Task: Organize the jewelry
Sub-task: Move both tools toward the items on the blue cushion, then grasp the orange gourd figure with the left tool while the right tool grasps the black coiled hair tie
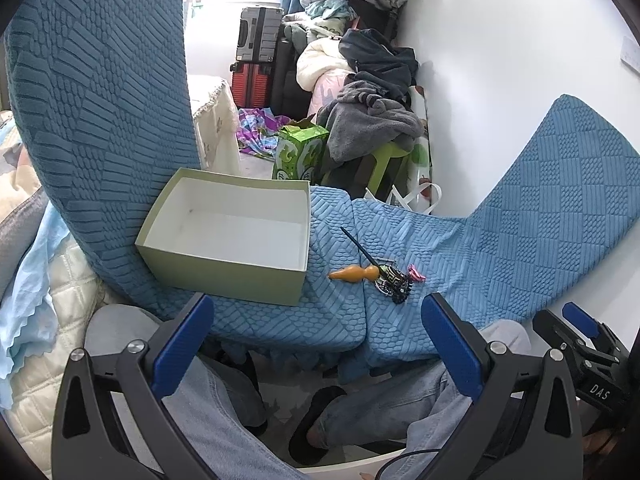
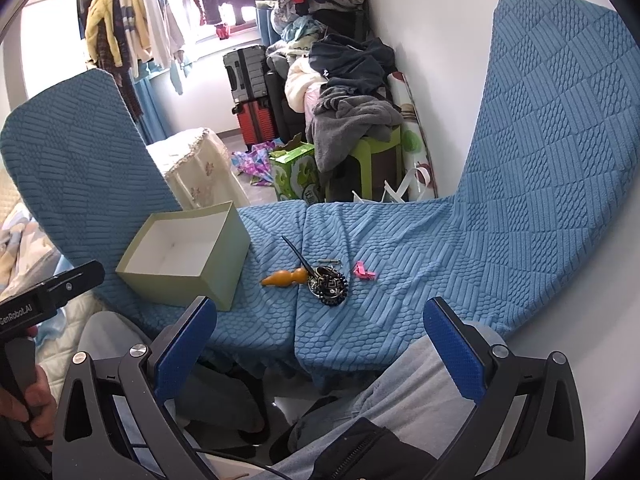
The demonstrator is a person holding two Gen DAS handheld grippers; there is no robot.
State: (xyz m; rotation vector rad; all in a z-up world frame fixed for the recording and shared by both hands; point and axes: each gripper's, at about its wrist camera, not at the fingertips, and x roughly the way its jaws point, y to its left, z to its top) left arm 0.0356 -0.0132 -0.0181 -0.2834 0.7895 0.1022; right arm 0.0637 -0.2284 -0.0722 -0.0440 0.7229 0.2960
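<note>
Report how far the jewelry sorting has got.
Done: nothing; the green box is empty. In hand: nothing; the left gripper and the right gripper are both open, short of the pile. Left: gourd pendant, bracelets, pink clip, black stick.

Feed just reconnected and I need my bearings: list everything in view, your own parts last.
box: 1, pale green, white inside, open, nothing in it; on the seat, left of the jewelry
gourd: 1, orange; on the seat between box and bracelets
stick: 1, thin, dark; slanting up from the gourd
bracelets: small dark beaded and patterned heap, count unclear; right of the gourd
clip: 1, pink; right of the heap
pin: 1, small, metal; behind the heap
seat: blue textured cover, backrests left and right
suitcases: grey one on a red one; far floor
carton: 1, green; floor behind the seat
stool: 1, green, clothes piled on it
left tool: open, short of the seat
right tool: open, short of the seat
</note>
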